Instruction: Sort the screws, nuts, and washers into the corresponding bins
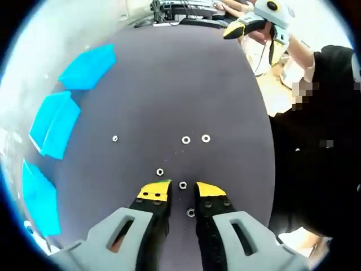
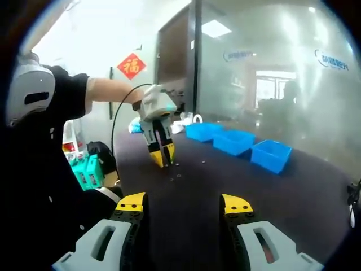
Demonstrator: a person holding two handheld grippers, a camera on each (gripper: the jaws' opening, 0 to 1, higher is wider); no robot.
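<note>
My left gripper (image 1: 182, 190) hangs open just over the dark table (image 1: 169, 84), yellow tips pointing down. A small nut (image 1: 183, 184) lies between the tips and another nut (image 1: 190, 213) lies further back between the jaws. A third nut (image 1: 159, 171) sits just ahead on the left. Two washers (image 1: 186, 140) (image 1: 206, 138) lie side by side farther out, and a lone small piece (image 1: 115, 138) rests to their left. My right gripper (image 2: 183, 203) is open and empty, held above the table. From there I see the left gripper (image 2: 162, 161) tipped down onto the small parts (image 2: 176, 177).
Three blue bins (image 1: 87, 68) (image 1: 53, 124) (image 1: 39, 197) line the table's left edge; in the right gripper view the blue bins (image 2: 234, 141) sit before a glass wall. The right gripper (image 1: 232, 32) is raised over the far corner. A person in black (image 1: 316, 141) stands at the right edge.
</note>
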